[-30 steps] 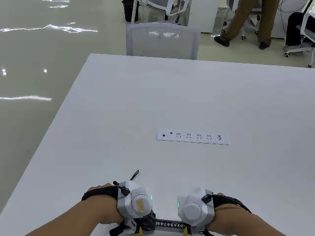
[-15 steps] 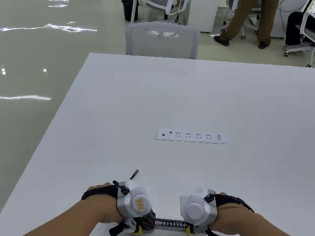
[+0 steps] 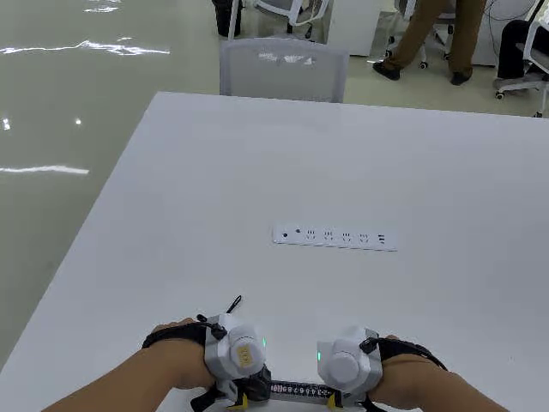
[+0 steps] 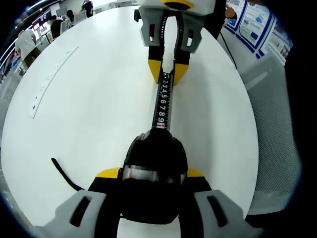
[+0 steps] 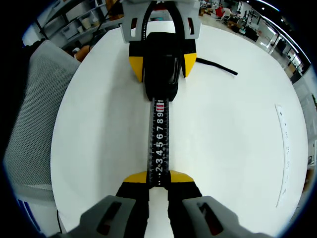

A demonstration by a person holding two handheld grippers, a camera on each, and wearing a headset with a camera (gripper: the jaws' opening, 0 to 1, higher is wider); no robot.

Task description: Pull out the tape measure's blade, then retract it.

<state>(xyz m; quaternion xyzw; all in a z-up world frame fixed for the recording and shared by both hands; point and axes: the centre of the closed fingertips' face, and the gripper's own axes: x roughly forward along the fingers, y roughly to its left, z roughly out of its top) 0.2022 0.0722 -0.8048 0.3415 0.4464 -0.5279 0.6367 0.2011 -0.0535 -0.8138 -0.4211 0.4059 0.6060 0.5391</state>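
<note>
While the power strip (image 3: 334,237) lies flat out in the middle of the white table (image 3: 214,172), all the work sits on the person's side of it, well apart from it and close to the table's near edge.

Furthest left of the strip is the left gripper (image 3: 238,400). In the left gripper view its yellow-tipped jaws (image 4: 153,176) are clamped on the sides of the black tape measure case (image 4: 154,173), which rests on the tabletop. A thin black strap (image 4: 62,173) trails from the case across the table, on the side toward the strip.

From the mouth of the case the blade (image 4: 162,104) runs out flat and straight over the table, roughly parallel to the strip. The right gripper view shows its printed numbers (image 5: 159,134) climbing to a red ten right at the case (image 5: 161,69).

At the blade's free end, below the strip's right half in the head view, is the right gripper (image 3: 340,401). Its jaws (image 5: 158,179) are pinched together on the blade's tip, with the yellow pads (image 5: 134,177) touching the blade on either side.

Beyond the strip, a grey mesh chair (image 3: 283,69) stands at the table's far edge.
</note>
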